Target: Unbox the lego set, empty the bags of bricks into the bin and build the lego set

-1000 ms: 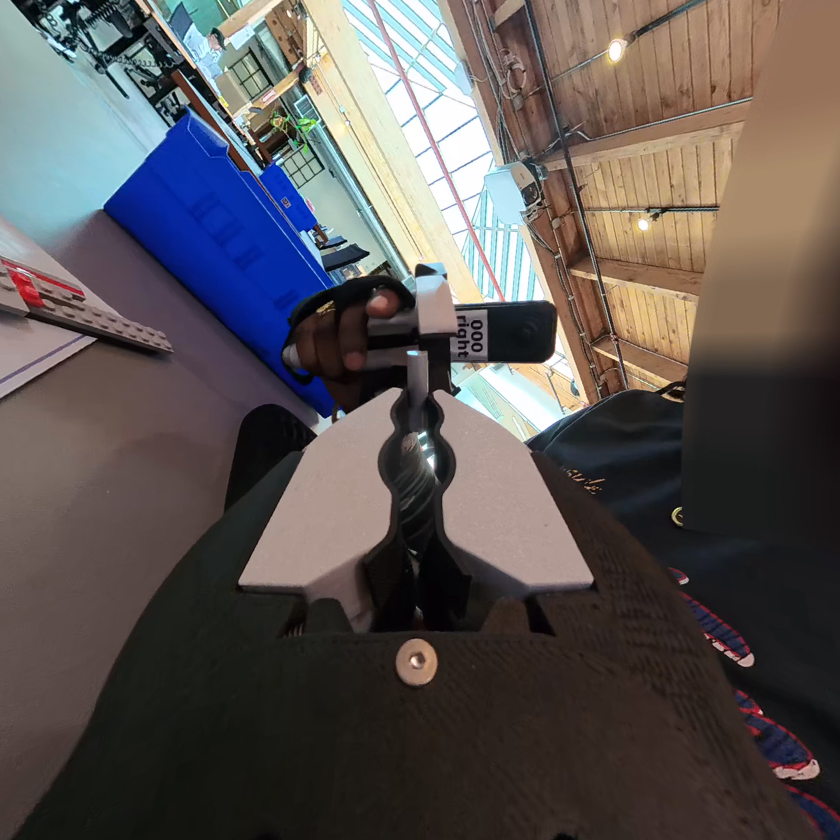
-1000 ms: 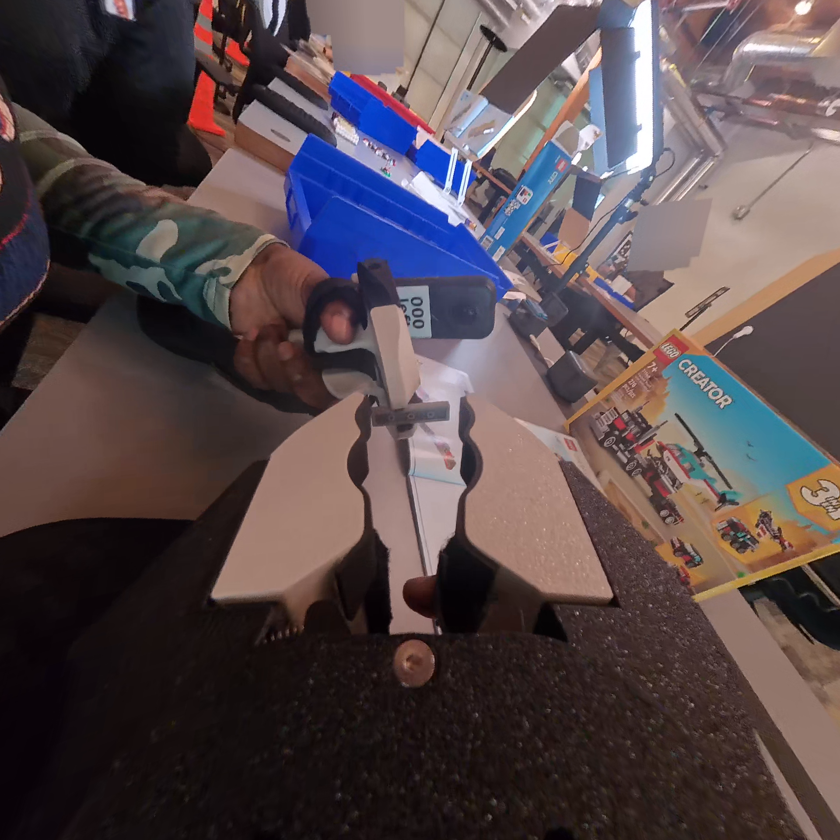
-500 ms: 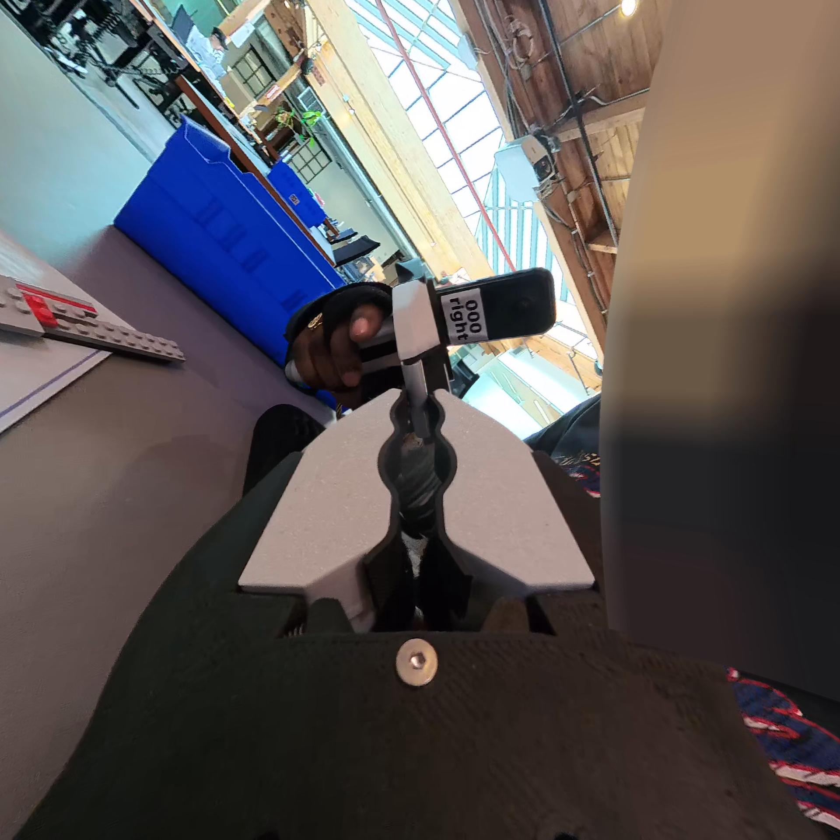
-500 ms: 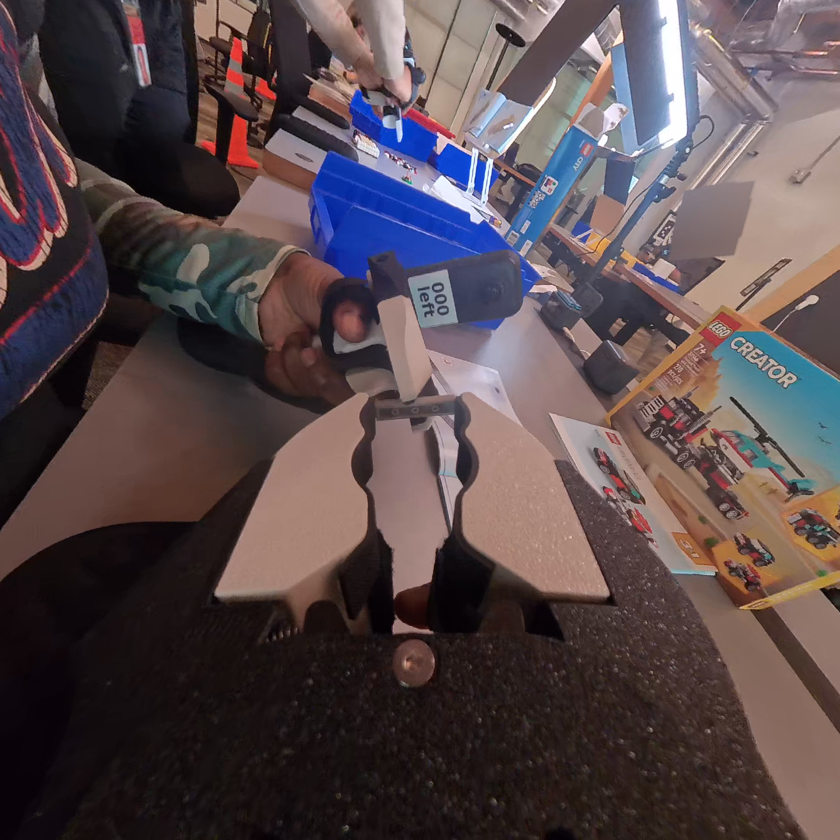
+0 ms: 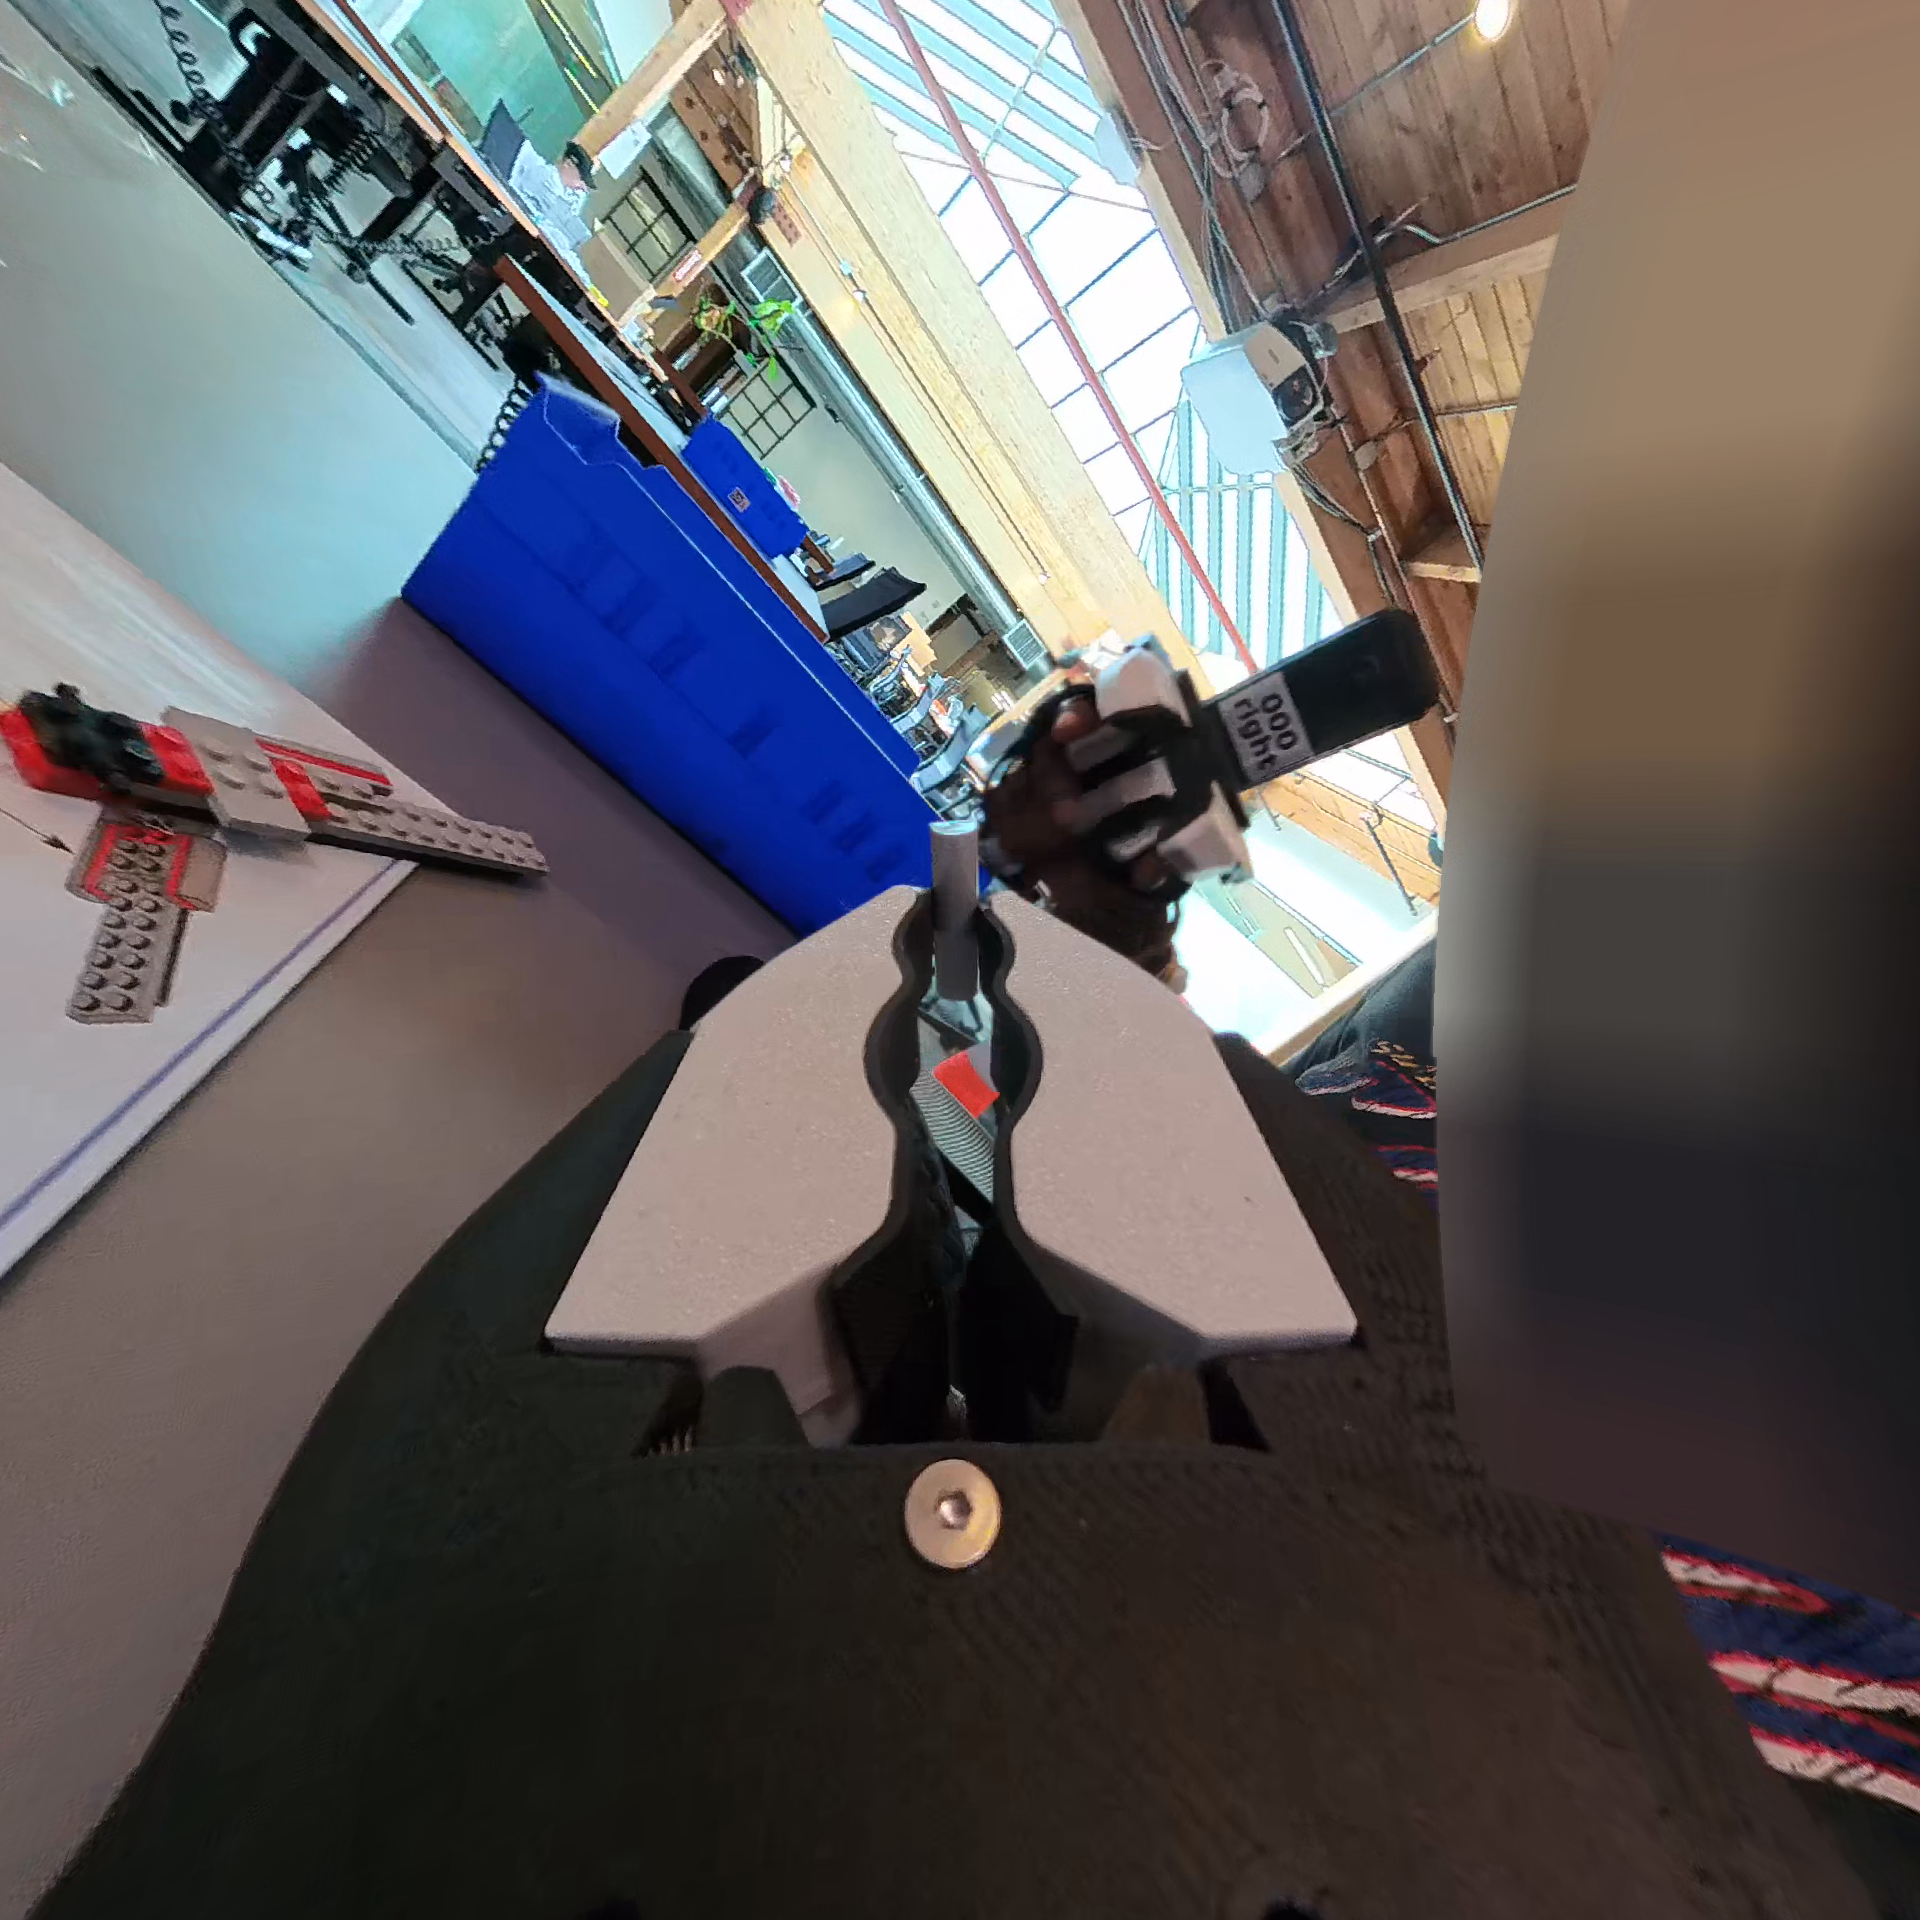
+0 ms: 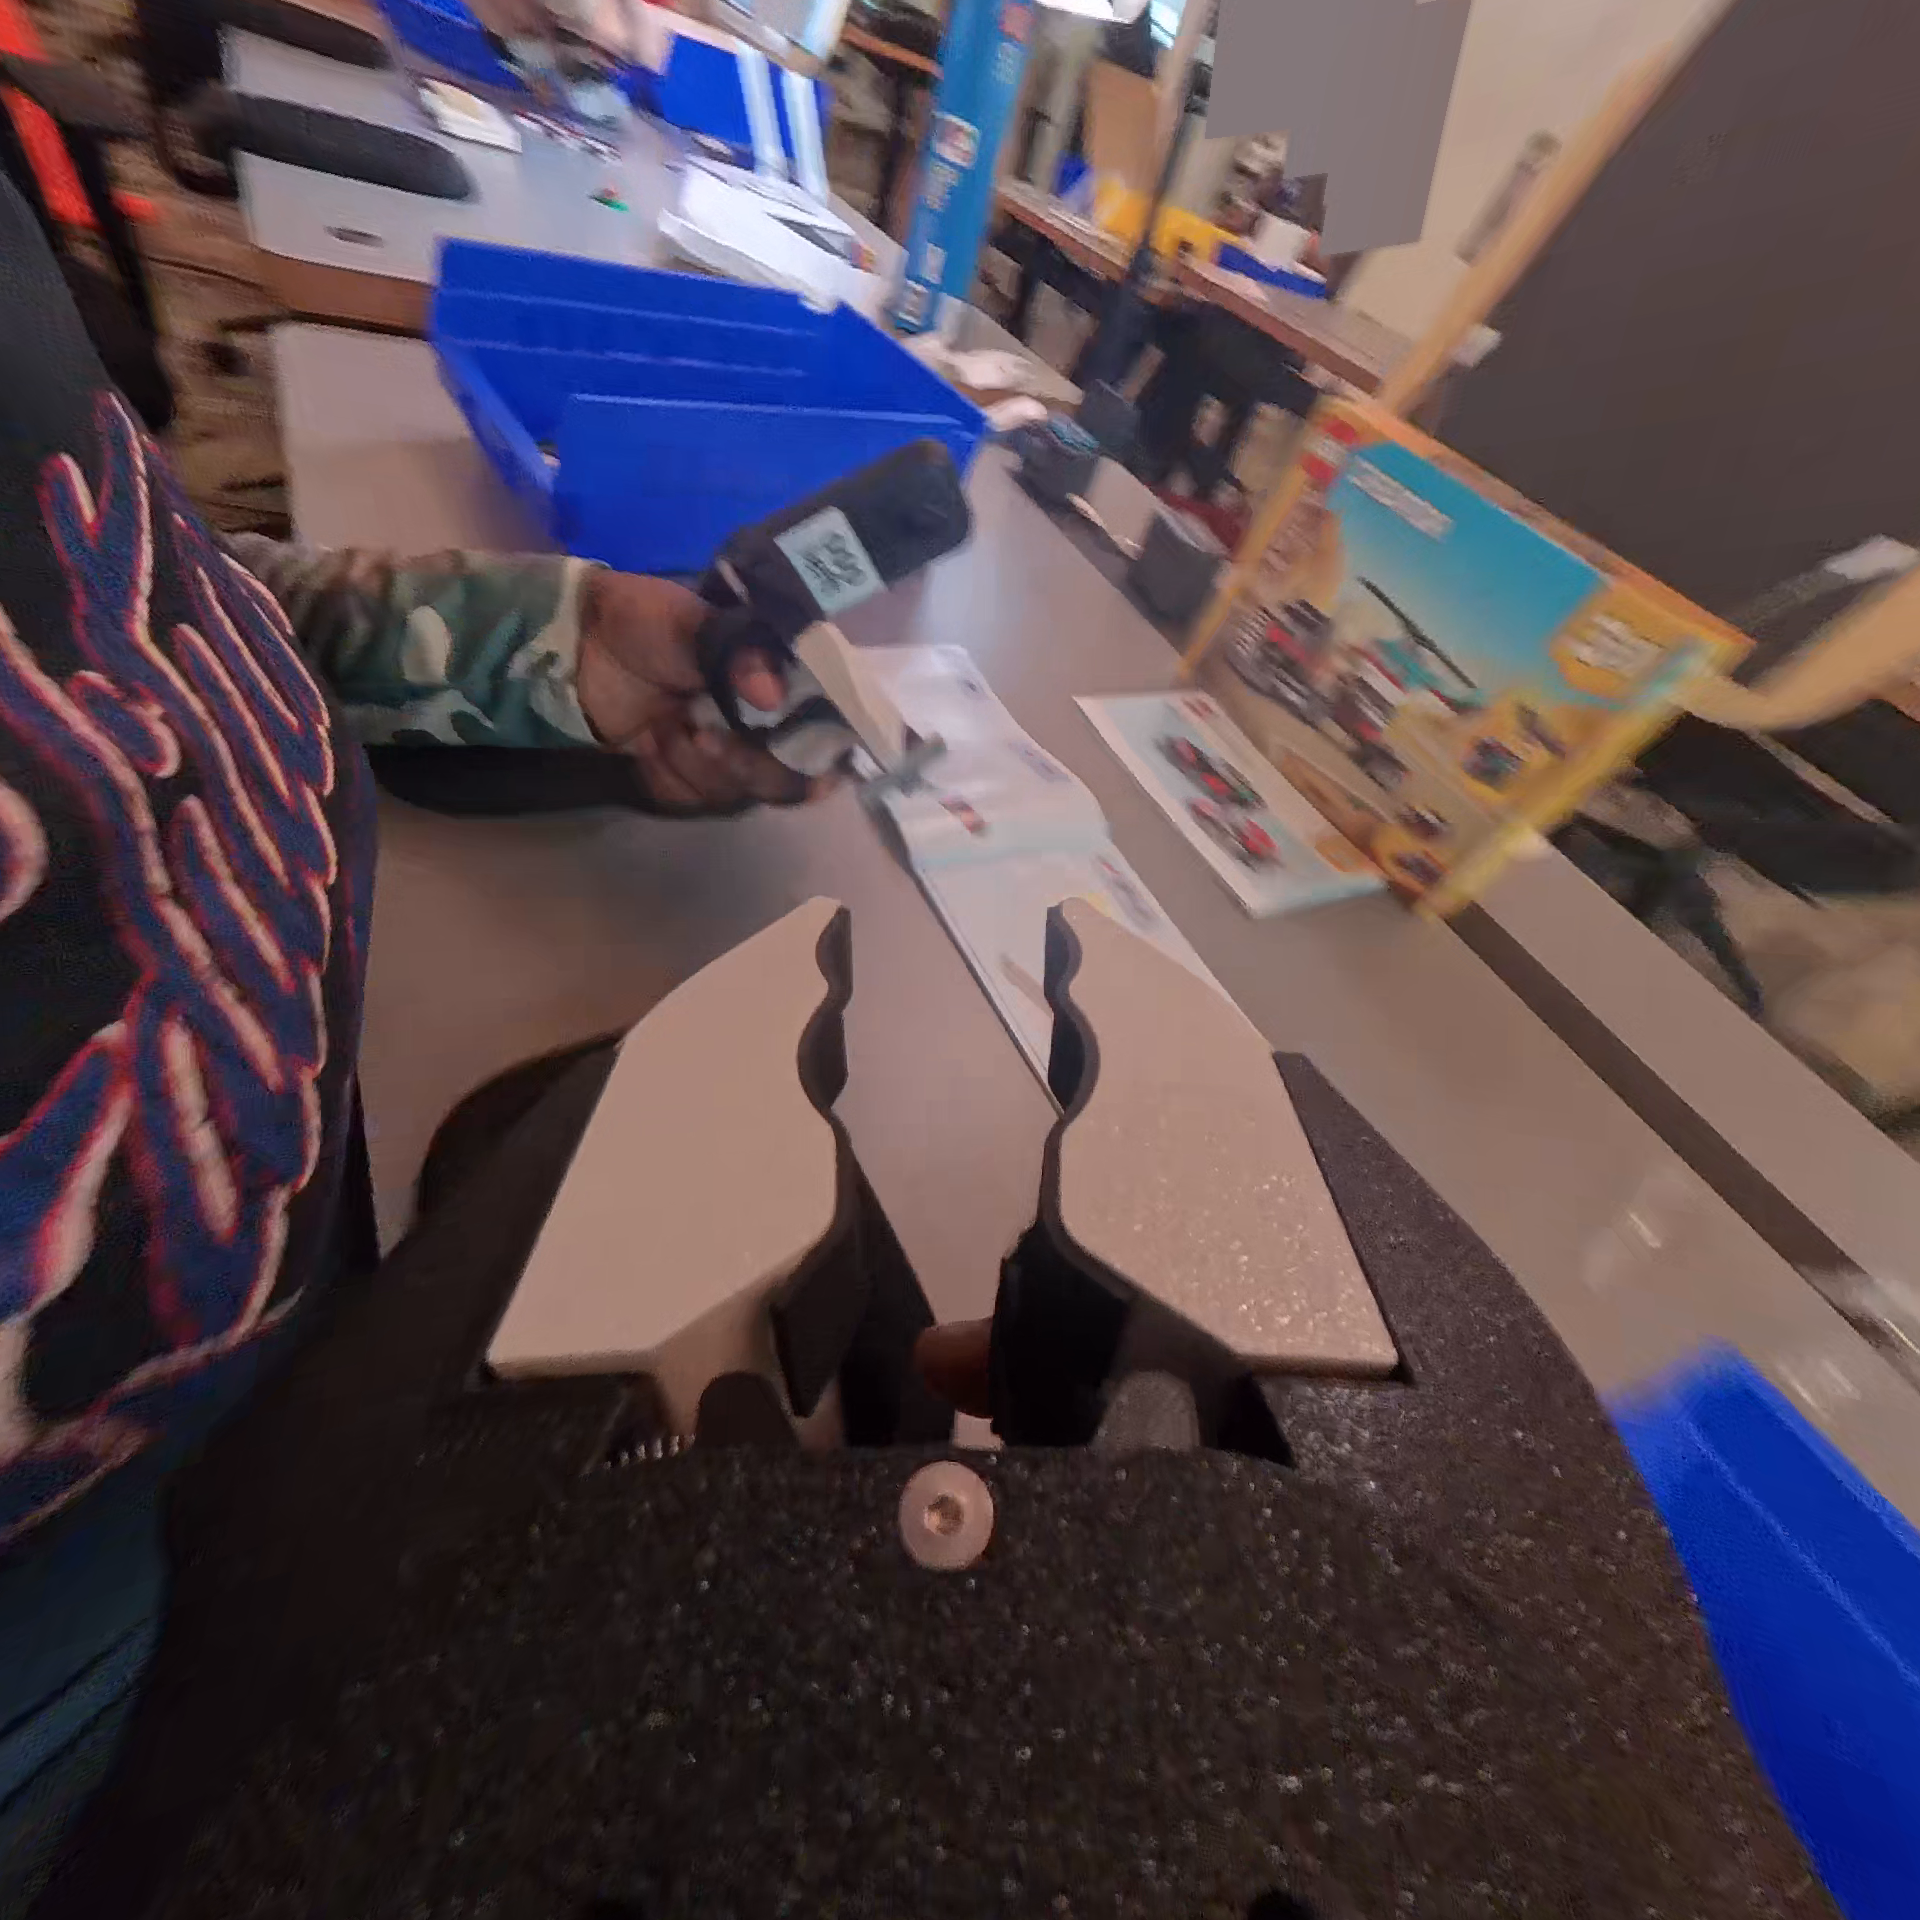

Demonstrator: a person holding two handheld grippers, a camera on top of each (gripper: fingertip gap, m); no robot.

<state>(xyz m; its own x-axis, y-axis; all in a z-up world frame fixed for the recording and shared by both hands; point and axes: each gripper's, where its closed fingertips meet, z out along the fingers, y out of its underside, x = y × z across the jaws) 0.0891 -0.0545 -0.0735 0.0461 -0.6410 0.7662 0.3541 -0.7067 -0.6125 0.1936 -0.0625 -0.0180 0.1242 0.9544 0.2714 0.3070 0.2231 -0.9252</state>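
- Grey, thin lego piece (image 5: 956, 914) is clamped edge-on in my left gripper (image 5: 951, 935); its shape is hard to read from this angle.
- My right gripper (image 6: 945, 935) has its jaws apart, holding nothing; its view is motion-blurred.
- My left gripper tilts upward, my right one held well off beyond its tips.
- A partly built red-and-grey lego assembly (image 5: 239, 790) lies on the instruction booklet (image 5: 104, 1039), cut off at the frame edge.
- The blue bin (image 5: 665, 686) stands behind, its contents hidden; the lego box (image 6: 1475, 665) stands at the table's far side.
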